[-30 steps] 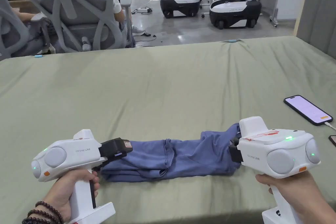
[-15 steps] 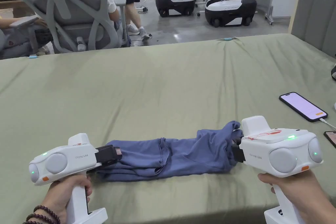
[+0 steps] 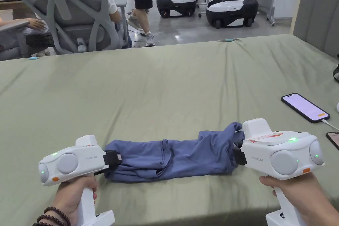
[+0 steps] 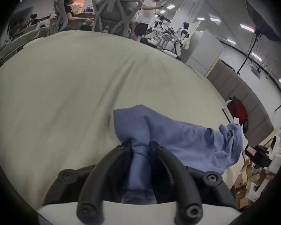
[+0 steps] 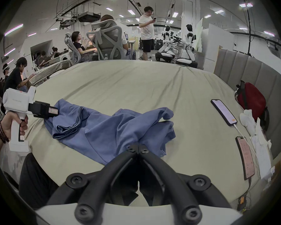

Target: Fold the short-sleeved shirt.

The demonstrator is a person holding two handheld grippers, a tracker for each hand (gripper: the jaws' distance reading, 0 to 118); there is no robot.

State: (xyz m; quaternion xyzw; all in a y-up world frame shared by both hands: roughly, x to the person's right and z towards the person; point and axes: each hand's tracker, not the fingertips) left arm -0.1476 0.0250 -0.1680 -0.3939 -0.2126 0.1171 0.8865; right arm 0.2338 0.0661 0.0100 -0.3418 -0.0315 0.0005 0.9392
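Blue shirt bunched into a long roll on a bed, pinched at both ends.

The wide bed under a smooth olive-green fitted sheet (image 3: 172, 81) carries the soft blue short-sleeved cotton shirt (image 3: 175, 158) near its front edge, gathered into a narrow, rumpled band that runs left to right, with layered folds stacked at its left end and a loose flap of cloth sticking up at its right end. The white handheld left gripper (image 3: 114, 161) has its black fingers (image 4: 126, 149) closed on a thick bundle of the shirt's left end. The white handheld right gripper (image 3: 237, 153) has its fingers (image 5: 132, 149) pressed together on the cloth at the shirt's right end. A black smartphone with a lit screen (image 3: 305, 107) lies on the sheet well to the right of the shirt.
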